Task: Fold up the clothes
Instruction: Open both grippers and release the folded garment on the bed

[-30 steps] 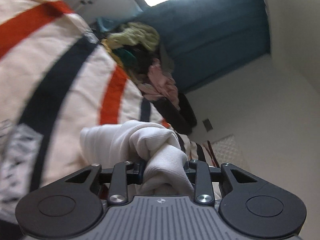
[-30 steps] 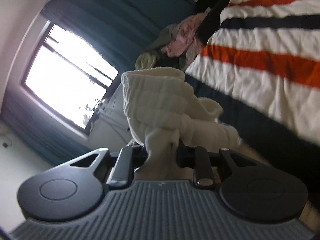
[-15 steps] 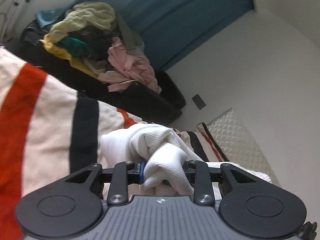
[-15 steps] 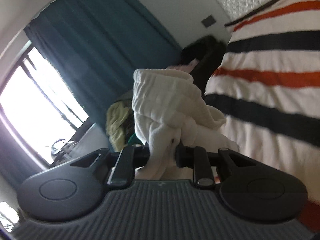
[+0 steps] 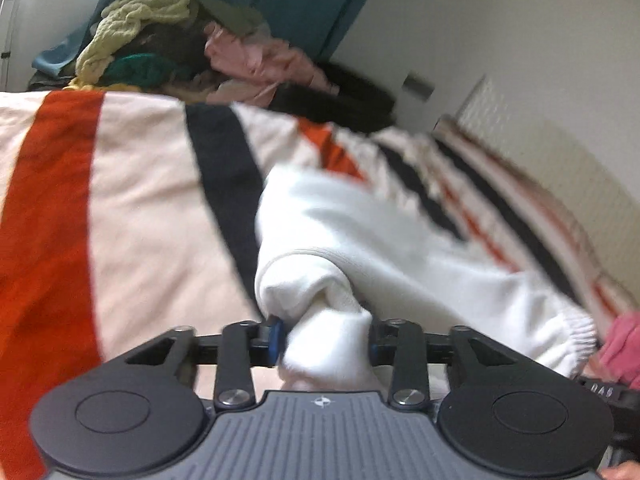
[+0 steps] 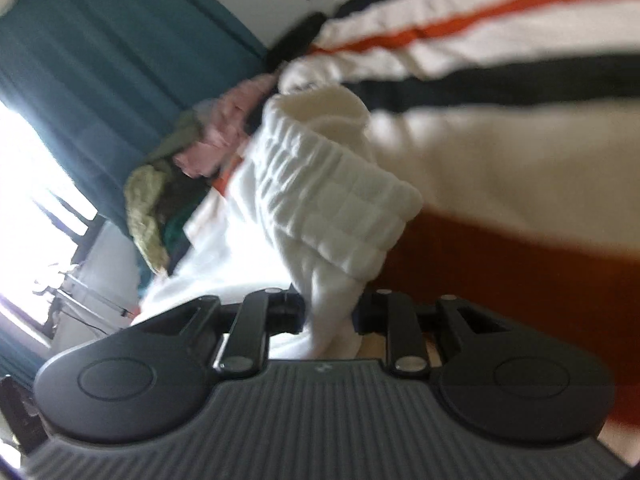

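Spread over the bed: a striped bedcover [image 5: 132,184]. Beyond its far edge, a heap of unfolded clothes [image 5: 168,44], untouched. On the bedcover, a white sweatshirt [image 5: 380,236], bunched, no fold yet visible. Left gripper [image 5: 324,340]: jaws just been opening, white cloth between them, loosely pinched. Right gripper [image 6: 328,312]: jaws clamping the ribbed hem [image 6: 340,200]. Judged barely begun.

White garment [image 5: 360,236] on cream bedspread [image 5: 140,184] striped orange and navy.
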